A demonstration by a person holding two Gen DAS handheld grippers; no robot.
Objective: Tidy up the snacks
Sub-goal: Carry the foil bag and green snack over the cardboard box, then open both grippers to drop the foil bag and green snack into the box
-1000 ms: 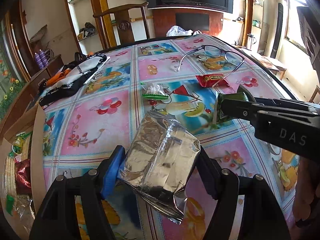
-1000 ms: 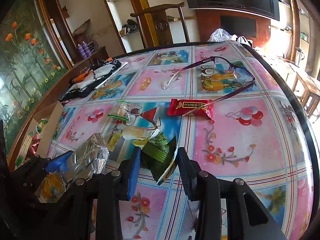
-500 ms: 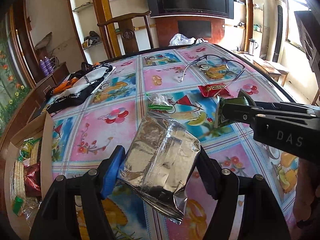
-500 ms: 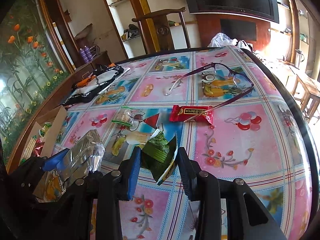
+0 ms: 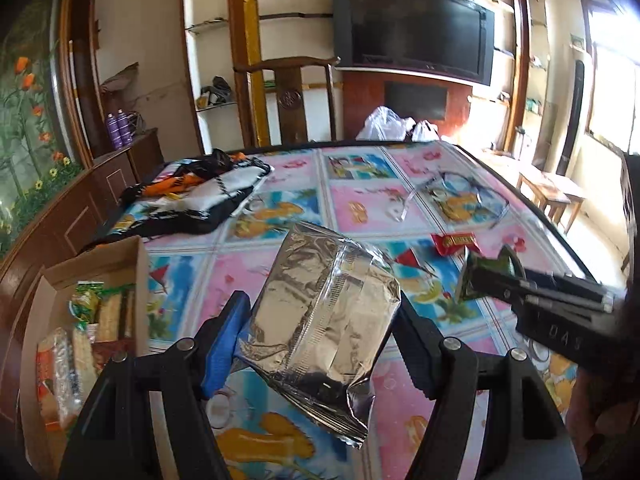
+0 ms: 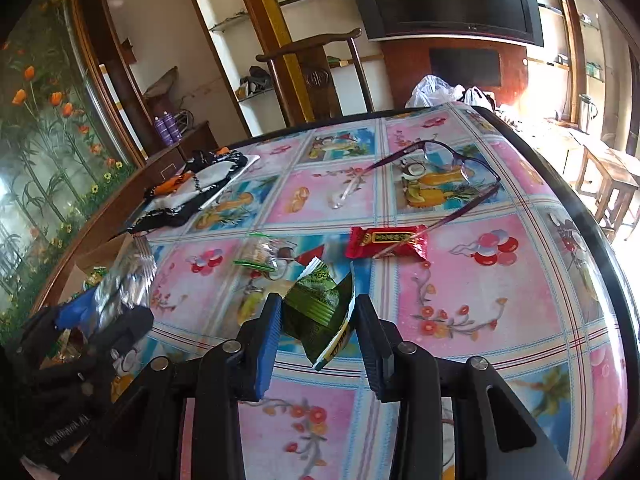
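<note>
My left gripper (image 5: pixel 320 320) is shut on a silver foil snack bag (image 5: pixel 324 312) and holds it above the table, right of an open cardboard box (image 5: pixel 96 280) with several snacks inside. My right gripper (image 6: pixel 316 320) is shut on a green snack packet (image 6: pixel 320 308), which also shows in the left wrist view (image 5: pixel 486 276). A red snack bar (image 6: pixel 386 242) and a small clear packet with green trim (image 6: pixel 260 256) lie on the table ahead. The left gripper and foil bag appear blurred at the left of the right wrist view (image 6: pixel 116 292).
The round table carries a colourful fruit-print cloth (image 6: pixel 480 288). Purple-framed glasses (image 6: pixel 440 172) lie beyond the red bar, one arm touching it. A black, white and orange cloth bundle (image 5: pixel 200 196) lies at the far left. A wooden chair (image 5: pixel 296 96) stands behind the table.
Both grippers have risen and tilted up, so more of the room shows. The left gripper moved left toward the box, which now shows more fully. Both grips are unchanged.
</note>
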